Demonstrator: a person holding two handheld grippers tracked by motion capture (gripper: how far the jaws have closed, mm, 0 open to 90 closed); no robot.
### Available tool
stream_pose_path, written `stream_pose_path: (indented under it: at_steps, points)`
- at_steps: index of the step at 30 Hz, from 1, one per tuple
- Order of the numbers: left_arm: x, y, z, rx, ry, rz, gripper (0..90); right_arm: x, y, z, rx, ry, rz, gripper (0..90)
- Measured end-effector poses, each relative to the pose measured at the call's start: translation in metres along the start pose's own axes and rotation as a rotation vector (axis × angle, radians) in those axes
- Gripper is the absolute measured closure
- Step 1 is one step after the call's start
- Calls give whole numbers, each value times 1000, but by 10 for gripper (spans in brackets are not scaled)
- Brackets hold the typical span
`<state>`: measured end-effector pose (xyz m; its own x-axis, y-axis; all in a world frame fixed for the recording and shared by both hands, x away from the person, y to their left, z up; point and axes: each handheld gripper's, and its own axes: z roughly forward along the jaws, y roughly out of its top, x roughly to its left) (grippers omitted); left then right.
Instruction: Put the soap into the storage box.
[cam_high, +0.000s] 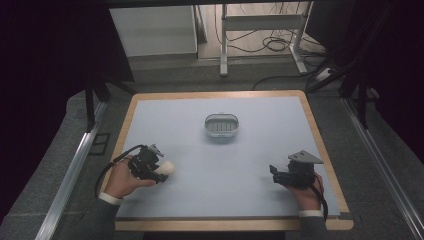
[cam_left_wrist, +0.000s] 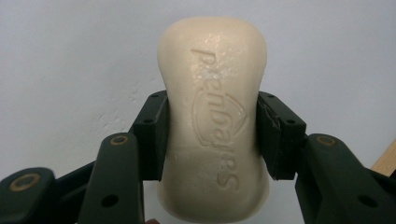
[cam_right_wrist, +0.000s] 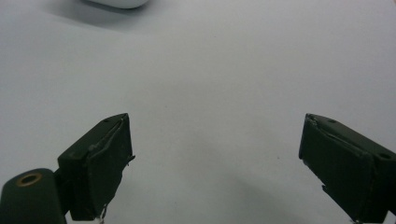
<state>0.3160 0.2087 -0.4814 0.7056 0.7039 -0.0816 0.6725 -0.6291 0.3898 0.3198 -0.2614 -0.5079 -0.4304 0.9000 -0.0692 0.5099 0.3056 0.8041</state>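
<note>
1. The left gripper (cam_left_wrist: 212, 135) pinches the cream soap bar (cam_left_wrist: 214, 116) across its narrow waist, near the table's (cam_high: 260, 155) left front.
2. The soap dish (cam_high: 221, 125) waits mid-table, likely its destination.
3. The right gripper (cam_right_wrist: 215, 158) rests spread wide, idle.

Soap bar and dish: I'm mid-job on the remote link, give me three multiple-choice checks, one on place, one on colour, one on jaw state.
1. Where does the soap dish sit?
A. On the table, toward its far middle
B. Between the right gripper's jaws
C. On the floor

2. What colour is the soap bar?
A. Blue
B. Cream
C. Black

3. How do the jaws stand?
A. Both grippers open
B. Left gripper shut on the soap bar, right gripper open
C. Right gripper shut on the soap bar

Key: 1 A, the high view shows it beyond both hands. 2 B, the left gripper view shows a cream bar. 3 B, pads press the bar's sides; the right jaws stand wide apart over bare table.
</note>
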Motion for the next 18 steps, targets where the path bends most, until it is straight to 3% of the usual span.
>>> stream_pose_path:
  at_steps: [18]
  points:
    - [11,14,-4,-22,15,-6,496,0,-1,1,5,-3,-3,93]
